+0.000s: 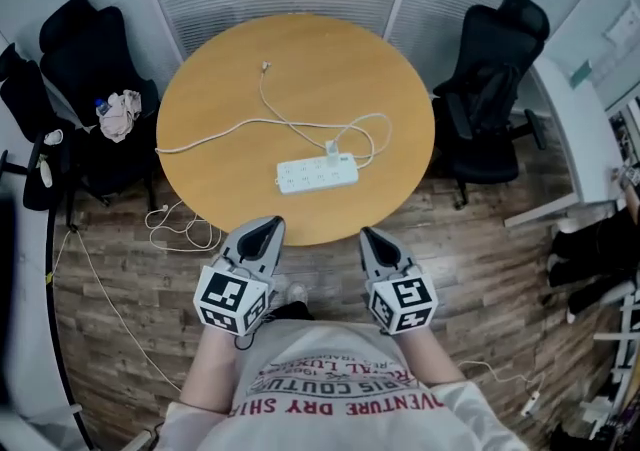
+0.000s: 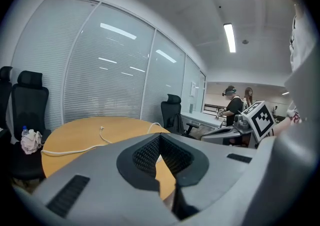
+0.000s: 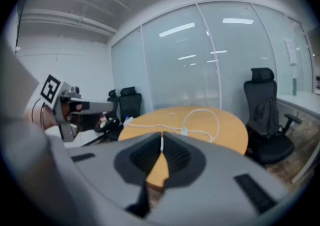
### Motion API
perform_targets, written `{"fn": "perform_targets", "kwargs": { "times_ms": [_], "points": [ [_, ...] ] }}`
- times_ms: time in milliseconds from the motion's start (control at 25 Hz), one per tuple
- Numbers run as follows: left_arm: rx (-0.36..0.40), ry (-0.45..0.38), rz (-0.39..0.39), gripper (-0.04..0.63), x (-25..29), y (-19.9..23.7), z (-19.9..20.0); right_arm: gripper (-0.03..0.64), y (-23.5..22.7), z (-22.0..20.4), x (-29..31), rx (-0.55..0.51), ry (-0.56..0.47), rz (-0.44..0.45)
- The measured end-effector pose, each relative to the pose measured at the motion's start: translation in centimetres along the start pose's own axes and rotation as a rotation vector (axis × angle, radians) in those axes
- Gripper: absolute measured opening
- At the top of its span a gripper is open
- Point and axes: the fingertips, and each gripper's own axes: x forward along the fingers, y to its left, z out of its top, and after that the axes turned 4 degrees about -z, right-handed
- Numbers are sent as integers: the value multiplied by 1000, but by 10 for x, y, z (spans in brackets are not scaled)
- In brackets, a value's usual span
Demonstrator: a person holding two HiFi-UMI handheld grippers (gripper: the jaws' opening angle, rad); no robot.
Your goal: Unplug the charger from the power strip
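A white power strip (image 1: pixel 317 175) lies near the front of the round wooden table (image 1: pixel 220 69). A small white charger (image 1: pixel 332 149) is plugged into its far side, and its white cable (image 1: pixel 262 89) loops across the tabletop. Both grippers hover in front of the table's near edge, apart from the strip. The left gripper (image 1: pixel 264 232) is shut with nothing in it, and so is the right gripper (image 1: pixel 376 241). In the right gripper view the charger (image 3: pixel 184 131) and cable (image 3: pixel 202 114) show beyond the closed right gripper (image 3: pixel 162 138). In the left gripper view the left gripper (image 2: pixel 159 136) covers the strip.
Black office chairs stand left (image 1: pixel 90 59) and right (image 1: pixel 495 89) of the table. The left chair holds a cloth and a bottle (image 1: pixel 118 114). Loose white cables (image 1: pixel 180 229) lie on the wooden floor. A white desk (image 1: pixel 565 129) runs along the right. Two people (image 2: pixel 234 104) stand far off.
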Motion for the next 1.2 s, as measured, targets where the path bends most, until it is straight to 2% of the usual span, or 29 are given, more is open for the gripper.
{"fn": "perform_targets", "kwargs": {
  "times_ms": [200,520,920,1200],
  "points": [
    [-16,33,-10,32,17,49,-1,29,0,9,46,21,18,-28],
    [-50,73,-8,32,49,79,-15,29,-24,-3,92,33,116,-59],
    [-98,243,20,32,121,103,-79,29,-64,-19,166,-3,263,34],
    [-165,339,35,32,166,117,-127,29,-77,-55,200,-38,397,120]
  ]
}}
